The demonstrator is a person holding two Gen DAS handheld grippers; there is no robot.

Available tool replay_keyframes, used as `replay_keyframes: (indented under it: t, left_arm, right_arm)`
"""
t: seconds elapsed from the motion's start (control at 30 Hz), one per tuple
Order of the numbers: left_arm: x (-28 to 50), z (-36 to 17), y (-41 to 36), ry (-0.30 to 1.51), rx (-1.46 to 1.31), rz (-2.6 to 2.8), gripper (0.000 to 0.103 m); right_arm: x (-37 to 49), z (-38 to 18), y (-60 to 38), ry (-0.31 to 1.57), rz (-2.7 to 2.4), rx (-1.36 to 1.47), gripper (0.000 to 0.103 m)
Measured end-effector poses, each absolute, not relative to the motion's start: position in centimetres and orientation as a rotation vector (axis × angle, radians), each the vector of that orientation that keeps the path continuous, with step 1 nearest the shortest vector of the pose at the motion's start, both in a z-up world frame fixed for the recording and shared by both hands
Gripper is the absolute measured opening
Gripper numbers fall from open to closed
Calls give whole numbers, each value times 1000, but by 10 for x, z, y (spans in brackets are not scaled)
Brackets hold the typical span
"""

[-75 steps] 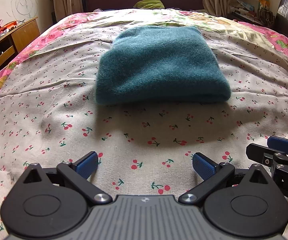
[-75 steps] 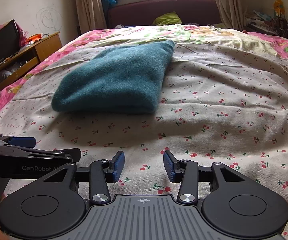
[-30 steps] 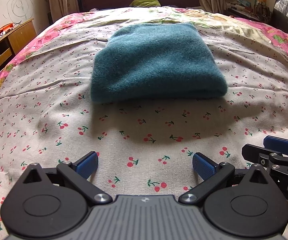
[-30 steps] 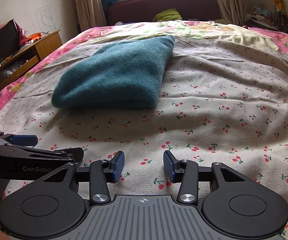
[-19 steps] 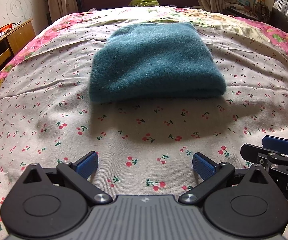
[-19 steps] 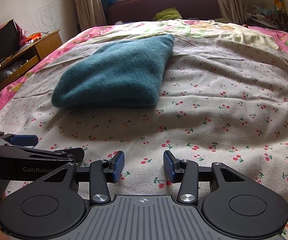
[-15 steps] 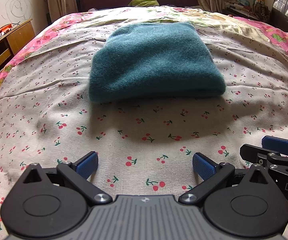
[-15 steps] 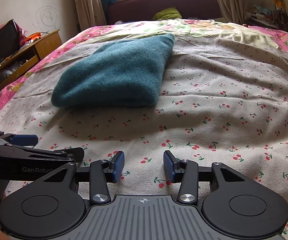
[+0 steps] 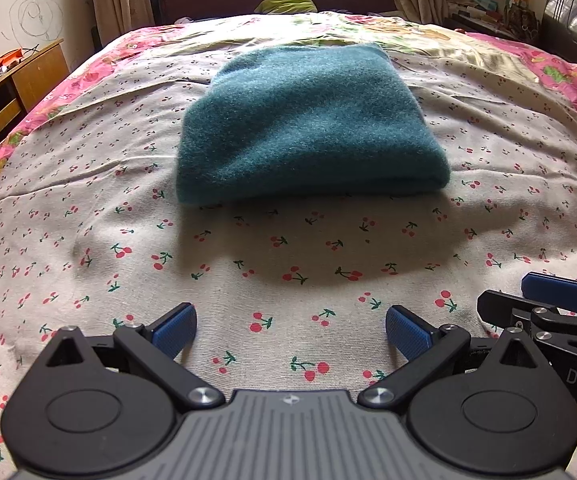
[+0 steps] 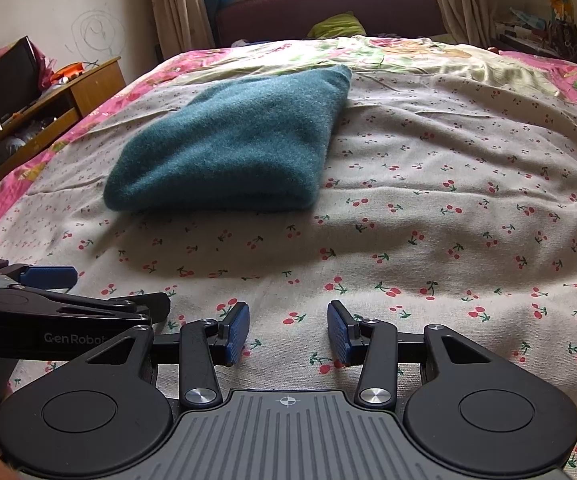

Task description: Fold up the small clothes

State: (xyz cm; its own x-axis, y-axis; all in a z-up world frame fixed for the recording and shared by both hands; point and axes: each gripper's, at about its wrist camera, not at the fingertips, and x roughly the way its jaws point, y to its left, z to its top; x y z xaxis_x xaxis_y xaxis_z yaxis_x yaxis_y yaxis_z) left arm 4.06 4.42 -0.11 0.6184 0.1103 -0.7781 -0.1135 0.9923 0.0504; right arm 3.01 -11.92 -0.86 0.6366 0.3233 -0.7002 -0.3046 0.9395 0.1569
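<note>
Your left claw [image 9: 290, 327] hangs with its jaws wide apart and nothing between them, and the folded sweater [image 9: 308, 128] lies on the sheet [image 9: 88, 216] well ahead of it. Your right claw [image 10: 288, 330] is also apart and empty; from it the sweater [image 10: 232, 148] sits ahead and to the left.

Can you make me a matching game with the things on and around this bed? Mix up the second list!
Things:
1. folded sweater
2. bedsheet
3. pillow
4. left gripper

Descriptions:
A. yellow-green, far end by the headboard
B. open, nothing between its fingers
C. teal and fuzzy, lying on the bed
D. pale with little red cherries

Pairs: 1-C, 2-D, 3-A, 4-B
</note>
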Motion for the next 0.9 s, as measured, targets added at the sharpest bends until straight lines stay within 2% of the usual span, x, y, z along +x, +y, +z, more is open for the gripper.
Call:
replay_keyframes:
  t: [0.9]
  left_arm:
    - [39,0,41,891,-1,127,103]
  right_arm:
    - [30,-8,-119,806,359,26,43]
